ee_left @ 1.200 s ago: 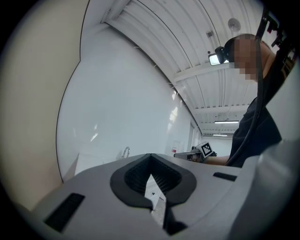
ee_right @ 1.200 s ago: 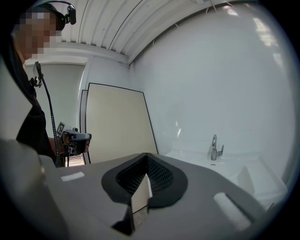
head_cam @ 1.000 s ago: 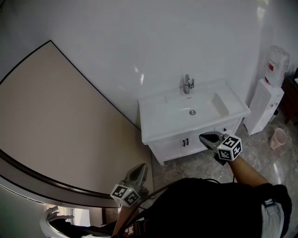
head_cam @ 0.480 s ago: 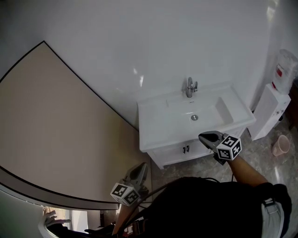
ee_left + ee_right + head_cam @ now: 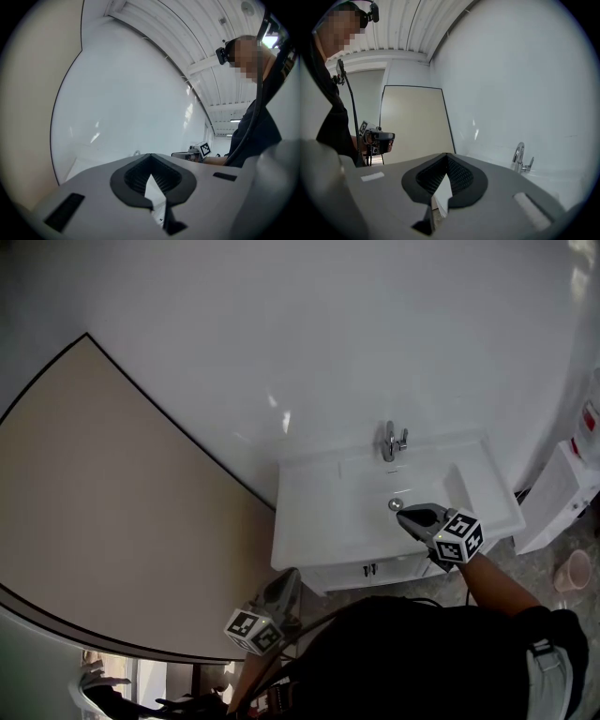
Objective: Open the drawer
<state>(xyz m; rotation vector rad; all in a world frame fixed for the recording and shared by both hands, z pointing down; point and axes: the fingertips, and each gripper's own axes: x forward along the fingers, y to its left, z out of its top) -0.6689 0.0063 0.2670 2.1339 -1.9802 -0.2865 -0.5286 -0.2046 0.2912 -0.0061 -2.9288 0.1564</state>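
Observation:
A white vanity (image 5: pixel 309 521) with a basin and a chrome faucet (image 5: pixel 394 442) stands against the white wall. Its front shows only as a thin strip with two small dark handles (image 5: pixel 370 569); I cannot tell which panel is the drawer. My right gripper (image 5: pixel 405 515) is shut and empty, and it appears over the basin's front edge near the drain. My left gripper (image 5: pixel 291 574) is also shut and empty, low at the vanity's left corner, apart from it. In the right gripper view the jaw tips (image 5: pixel 446 155) are closed, with the faucet (image 5: pixel 519 157) ahead to the right.
A large beige panel (image 5: pixel 112 521) fills the left side. To the vanity's right, a white water dispenser (image 5: pixel 572 484) and a pink bucket (image 5: pixel 574 570) stand on the tiled floor. The person's dark-clothed body fills the bottom of the head view.
The vanity has grown nearer and slid under the view. Both grippers have advanced toward it; the right one now appears over the basin instead of in front of the cabinet doors.

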